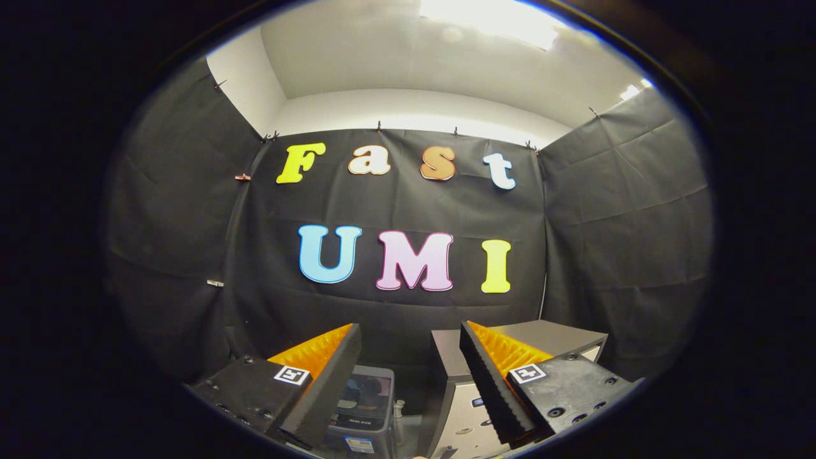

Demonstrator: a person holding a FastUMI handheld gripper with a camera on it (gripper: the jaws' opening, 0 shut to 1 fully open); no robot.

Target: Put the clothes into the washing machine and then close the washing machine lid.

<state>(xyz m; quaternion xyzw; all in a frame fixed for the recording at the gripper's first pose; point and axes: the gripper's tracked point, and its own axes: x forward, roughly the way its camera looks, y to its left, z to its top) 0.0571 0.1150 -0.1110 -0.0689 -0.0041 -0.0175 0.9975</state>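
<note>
Gripper fingers spread apart, empty; washing machine just beyond them.

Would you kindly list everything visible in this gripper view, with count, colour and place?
Washing machine: one, grey-white, low down beyond the right finger, against the black cloth wall; whether its lid is open I cannot tell.
Bin: one, grey with a dark top panel, low between the fingers, just left of the washing machine; what it holds I cannot tell.
Cloth wall: black, hung on three sides behind everything.
Upper wall and ceiling: white, above the cloth, with a bright light.
Gripper: one, its two fingers spread wide apart, nothing between them, held above the bin and machine.
</note>
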